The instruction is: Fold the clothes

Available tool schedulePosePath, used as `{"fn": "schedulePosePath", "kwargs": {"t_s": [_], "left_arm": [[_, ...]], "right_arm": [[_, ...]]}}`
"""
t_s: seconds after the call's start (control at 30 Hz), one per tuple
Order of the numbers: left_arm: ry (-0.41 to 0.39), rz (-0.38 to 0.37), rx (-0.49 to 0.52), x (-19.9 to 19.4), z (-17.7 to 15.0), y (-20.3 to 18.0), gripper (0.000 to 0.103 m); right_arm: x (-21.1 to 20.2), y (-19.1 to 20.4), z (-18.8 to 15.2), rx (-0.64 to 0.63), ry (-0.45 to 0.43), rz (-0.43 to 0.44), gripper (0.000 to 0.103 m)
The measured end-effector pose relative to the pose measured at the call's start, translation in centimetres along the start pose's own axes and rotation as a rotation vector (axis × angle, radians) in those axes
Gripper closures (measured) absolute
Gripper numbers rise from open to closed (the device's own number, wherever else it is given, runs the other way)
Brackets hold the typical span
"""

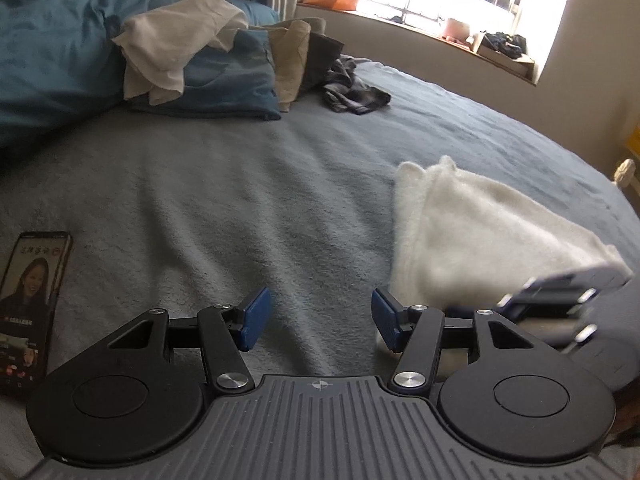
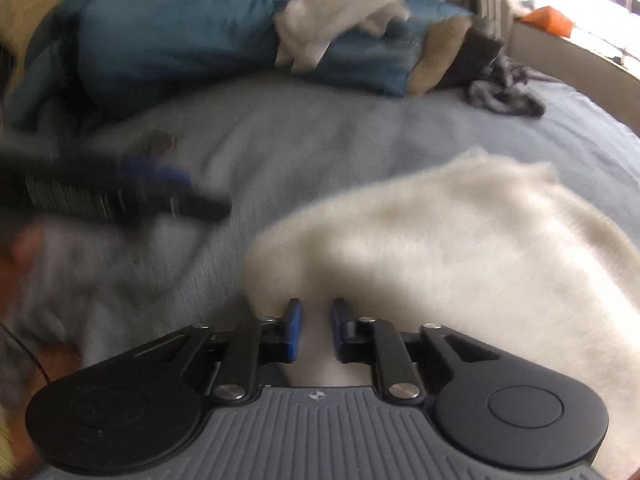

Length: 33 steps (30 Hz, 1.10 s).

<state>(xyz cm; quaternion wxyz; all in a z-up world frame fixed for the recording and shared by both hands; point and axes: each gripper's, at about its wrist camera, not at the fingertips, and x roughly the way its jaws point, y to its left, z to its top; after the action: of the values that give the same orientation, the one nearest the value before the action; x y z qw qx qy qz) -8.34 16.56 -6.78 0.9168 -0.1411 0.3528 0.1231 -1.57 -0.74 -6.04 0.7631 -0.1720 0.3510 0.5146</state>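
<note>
Nearest to me, my right hand-held gripper (image 2: 316,330) has its blue pads drawn close together over the near edge of the fluffy white fleece garment (image 2: 460,256). A narrow strip of the white cloth shows in the gap, but I cannot tell whether the pads truly pinch it or only straddle it; the picture is smeared by motion. My left hand-held gripper (image 1: 320,318) is released, its jaws standing well apart over bare bedding and gripping nothing, with the white garment just beside its right pad.

The garment lies on the grey-blue woven bedspread (image 1: 240,200), already doubled over into a rough wedge, its thick edge toward me. I judge it light, soft and floppy: it will sag and slide rather than hold a crease, and the plush pile may slip between smooth pads. The best hold, I think, is a pinch through all layers at a corner of the near edge, one corner for each side, so the fold stays square.

To my left a black smartphone (image 1: 34,308) lies face up with its screen lit. Farther off, against the crumpled blue duvet (image 1: 52,52), waits a heap of clothes (image 1: 224,60): cream, blue, tan and dark pieces. A small dark grey crumpled garment (image 1: 354,90) lies beside it.
</note>
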Motion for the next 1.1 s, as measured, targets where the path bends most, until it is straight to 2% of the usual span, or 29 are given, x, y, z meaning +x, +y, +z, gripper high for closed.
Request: {"fn": "schedulePosePath", "kwargs": {"t_s": [0.13, 0.2, 0.3, 0.43, 0.53, 0.67, 0.77, 0.83, 0.97, 1.1], "left_arm": [[-0.002, 0.015, -0.055, 0.3, 0.3, 0.9, 0.047], [-0.011, 0.018, -0.066, 0.2, 0.3, 1.1, 0.047], [-0.024, 0.014, -0.051, -0.1, 0.4, 0.9, 0.047], [-0.07, -0.007, 0.002, -0.7, 0.4, 0.0, 0.047], [-0.098, -0.073, 0.074, -1.1, 0.4, -1.3, 0.047], [-0.088, -0.209, 0.2, -1.0, 0.0, -4.0, 0.047], [-0.041, -0.306, 0.271, -0.2, -0.9, -6.2, 0.047], [0.002, -0.306, 0.305, 0.9, -1.6, -7.1, 0.047], [0.087, -0.28, 0.364, 3.0, -3.2, -8.7, 0.047], [0.108, -0.26, 0.346, 3.7, -3.5, -8.6, 0.046]], "right_arm": [[0.7, 0.8, 1.5, -0.013, -0.028, 0.046, 0.088], [2.8, 1.0, 0.9, -0.009, 0.012, 0.066, 0.088], [4.1, 0.6, 0.7, 0.013, 0.004, 0.079, 0.091], [2.1, -1.3, 0.8, 0.176, -0.018, 0.131, 0.091], [-1.9, -3.4, -0.5, 0.308, -0.086, 0.166, 0.09], [-7.7, -6.7, -3.2, 0.425, -0.141, 0.107, 0.089], [-12.0, -8.7, -5.9, 0.548, -0.177, 0.008, 0.089], [-14.5, -9.5, -8.3, 0.648, -0.198, -0.046, 0.089], [-16.4, -9.5, -13.4, 0.815, -0.162, -0.117, 0.089], [-14.3, -8.8, -15.9, 0.762, -0.069, -0.165, 0.091]]}}
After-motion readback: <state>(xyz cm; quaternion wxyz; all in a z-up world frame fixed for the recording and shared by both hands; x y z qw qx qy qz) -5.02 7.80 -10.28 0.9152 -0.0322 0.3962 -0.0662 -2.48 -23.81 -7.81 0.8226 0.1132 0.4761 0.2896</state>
